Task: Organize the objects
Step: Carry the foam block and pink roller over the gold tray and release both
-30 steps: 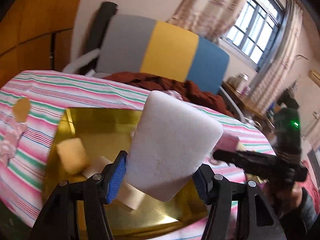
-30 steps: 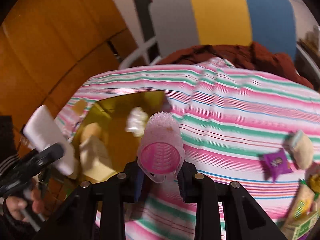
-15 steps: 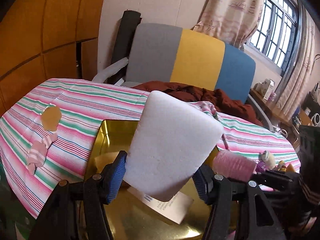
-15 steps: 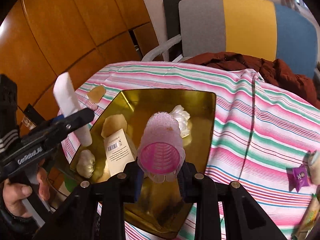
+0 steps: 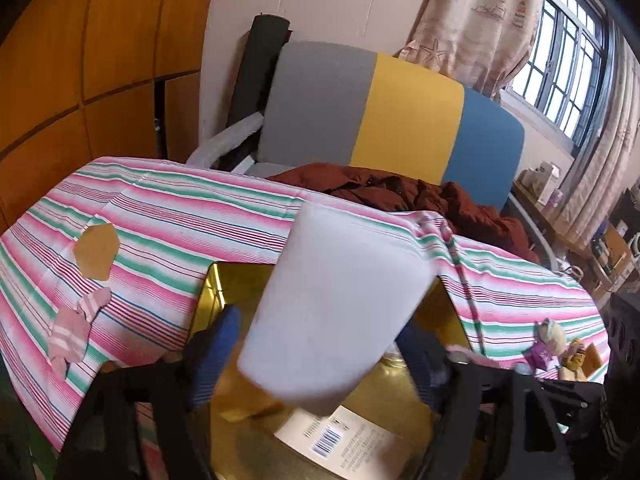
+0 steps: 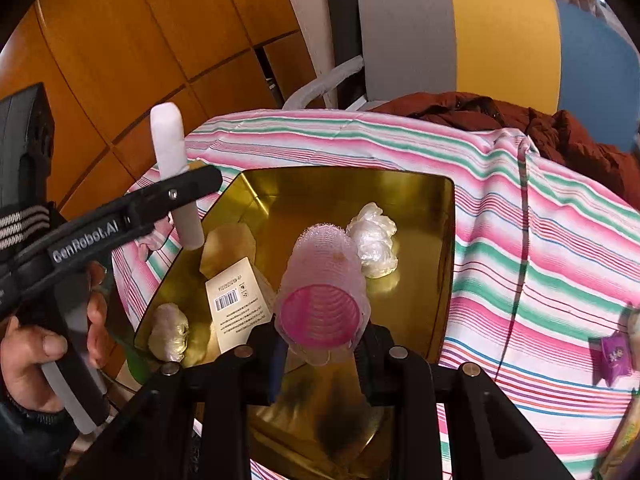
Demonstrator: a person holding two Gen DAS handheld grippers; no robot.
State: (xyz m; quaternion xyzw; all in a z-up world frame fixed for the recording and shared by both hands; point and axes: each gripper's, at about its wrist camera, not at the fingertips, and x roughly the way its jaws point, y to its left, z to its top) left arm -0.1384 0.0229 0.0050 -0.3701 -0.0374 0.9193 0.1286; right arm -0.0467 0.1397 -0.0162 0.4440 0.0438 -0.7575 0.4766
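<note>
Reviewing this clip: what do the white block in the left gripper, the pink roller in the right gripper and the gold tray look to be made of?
White block: probably foam or sponge, with a matte, finely grainy surface and rounded edges.
Pink roller: plastic core, glossy ribbed inside, under a fuzzy hook-like sleeve.
Gold tray: likely metal, since its mirror finish reflects the items inside.

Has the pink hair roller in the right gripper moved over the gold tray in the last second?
Yes. The pink hair roller, clamped in the right gripper, was over the striped cloth beside the gold tray; now it hangs above the tray's middle.
</note>
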